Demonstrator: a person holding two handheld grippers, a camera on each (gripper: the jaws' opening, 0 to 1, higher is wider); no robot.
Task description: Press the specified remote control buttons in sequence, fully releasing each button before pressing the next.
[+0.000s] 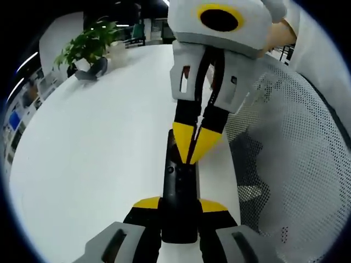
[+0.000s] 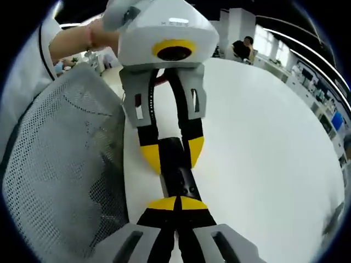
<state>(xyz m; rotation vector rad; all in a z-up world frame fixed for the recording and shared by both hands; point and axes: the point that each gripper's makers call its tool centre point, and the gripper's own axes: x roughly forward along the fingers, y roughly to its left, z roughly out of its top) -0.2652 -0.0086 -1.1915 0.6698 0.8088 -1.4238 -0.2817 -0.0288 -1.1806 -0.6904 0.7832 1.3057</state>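
- Remote control (image 1: 179,205), slim, black and bar-shaped, lies over the white worktop (image 1: 98,159) edge, pinched between the left gripper (image 1: 180,205) jaws.
- Right gripper (image 1: 193,143) jaws pressed together, their yellow tips touching the remote's top face.
- Grey mesh chair back (image 1: 296,153) beside it.
- Potted plant (image 1: 90,46) stands far off on the worktop.

One remote control (image 1: 179,203). Two hand-held grippers: left hand-held gripper (image 1: 180,205), right hand-held gripper (image 1: 193,143). One white desk (image 1: 98,142). One mesh chair (image 1: 296,164). One potted plant (image 1: 88,46).
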